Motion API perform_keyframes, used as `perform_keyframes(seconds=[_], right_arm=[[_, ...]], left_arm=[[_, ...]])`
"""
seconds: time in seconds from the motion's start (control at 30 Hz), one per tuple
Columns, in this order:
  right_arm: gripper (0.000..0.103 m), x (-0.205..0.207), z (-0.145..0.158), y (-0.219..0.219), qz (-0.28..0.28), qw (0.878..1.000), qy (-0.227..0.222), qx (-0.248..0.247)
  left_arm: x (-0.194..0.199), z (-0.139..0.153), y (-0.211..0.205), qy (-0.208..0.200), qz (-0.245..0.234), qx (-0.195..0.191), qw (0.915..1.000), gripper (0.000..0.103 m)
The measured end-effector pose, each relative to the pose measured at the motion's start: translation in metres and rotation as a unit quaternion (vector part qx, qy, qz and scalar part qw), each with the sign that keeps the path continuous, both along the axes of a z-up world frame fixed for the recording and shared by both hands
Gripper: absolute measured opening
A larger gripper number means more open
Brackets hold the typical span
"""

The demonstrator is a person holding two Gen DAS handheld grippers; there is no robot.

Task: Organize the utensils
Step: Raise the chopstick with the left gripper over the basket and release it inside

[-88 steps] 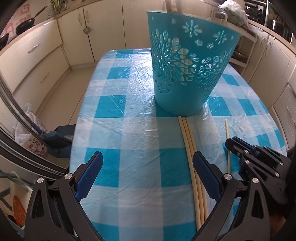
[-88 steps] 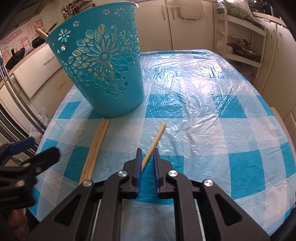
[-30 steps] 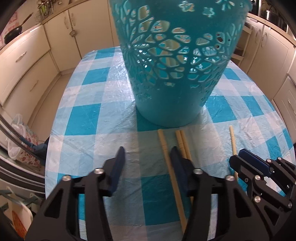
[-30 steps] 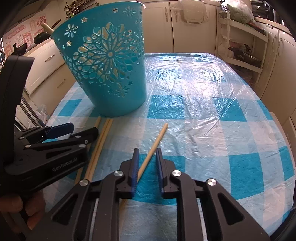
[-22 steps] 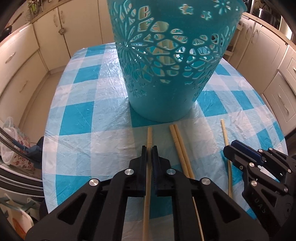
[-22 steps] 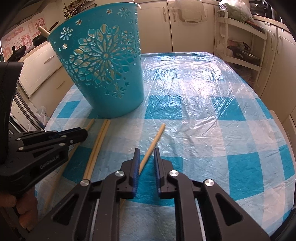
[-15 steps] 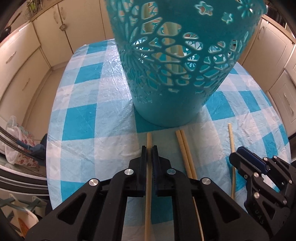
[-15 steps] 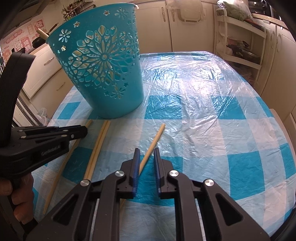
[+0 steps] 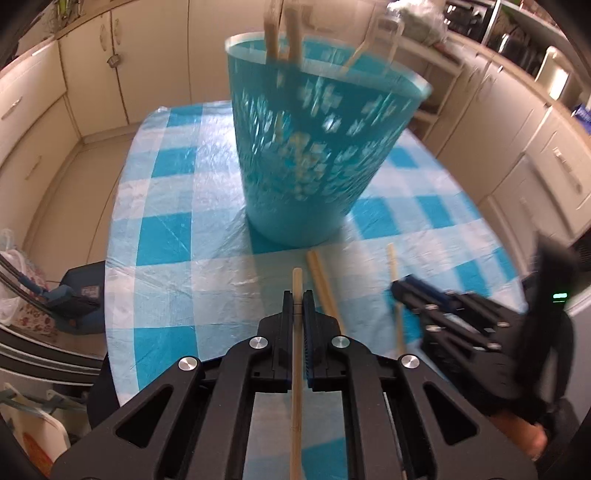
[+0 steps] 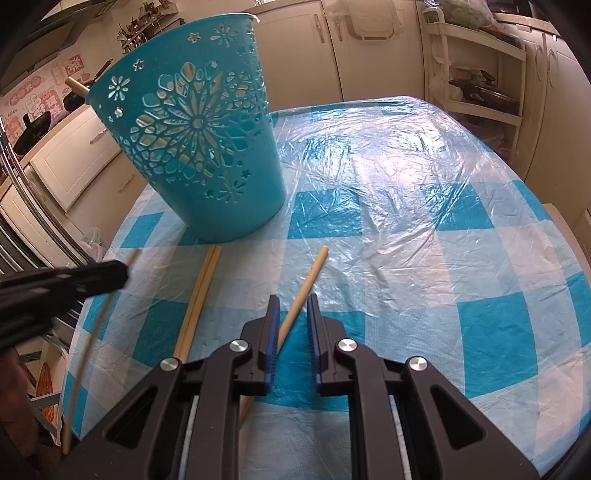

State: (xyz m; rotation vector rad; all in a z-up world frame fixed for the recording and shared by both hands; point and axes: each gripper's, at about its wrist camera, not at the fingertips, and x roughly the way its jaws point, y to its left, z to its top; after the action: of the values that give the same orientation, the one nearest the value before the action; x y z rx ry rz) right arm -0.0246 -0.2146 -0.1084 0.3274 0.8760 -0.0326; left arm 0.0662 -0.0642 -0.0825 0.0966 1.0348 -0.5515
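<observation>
So far your left tongs (image 9: 297, 302) are clamped on one wooden chopstick (image 9: 296, 369), raised off the surface (image 10: 406, 221) before the perforated turquoise plastic basket (image 9: 314, 147) already holding several, while your right tongs (image 10: 291, 306) straddle another (image 10: 306, 280), slightly parted; a pair (image 10: 199, 295) remains.

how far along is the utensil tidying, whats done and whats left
Partly done. Several wooden sticks already stand in the teal basket. The left gripper is shut on one chopstick, lifted off the checked tablecloth. The right gripper straddles another stick with a visible gap, so it isn't gripped. A pair of sticks lies untouched by the basket.
</observation>
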Motion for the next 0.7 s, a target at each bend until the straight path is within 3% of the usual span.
perform_keyframes(seconds=[0.13,0.33,0.5,0.7], right_arm=[[0.014,-0.001,0.0,-0.003,-0.001,1.0,-0.002,0.006],[0.014,-0.002,-0.001,-0.003,0.0,1.0,-0.004,0.002],[0.016,-0.003,-0.001,-0.001,0.002,1.0,-0.006,0.001],[0.021,-0.003,0.0,0.001,0.005,1.0,-0.008,0.004]], left_arm=[[-0.011,0.049,0.009,-0.028,-0.007,-0.067,0.9973,0.005],[-0.004,0.119,0.01,-0.103,0.015,-0.156,0.9822,0.005],[0.013,0.148,0.002,-0.153,0.048,-0.189,0.9688,0.005],[0.044,0.177,-0.006,-0.223,0.108,-0.214,0.9449,0.005]])
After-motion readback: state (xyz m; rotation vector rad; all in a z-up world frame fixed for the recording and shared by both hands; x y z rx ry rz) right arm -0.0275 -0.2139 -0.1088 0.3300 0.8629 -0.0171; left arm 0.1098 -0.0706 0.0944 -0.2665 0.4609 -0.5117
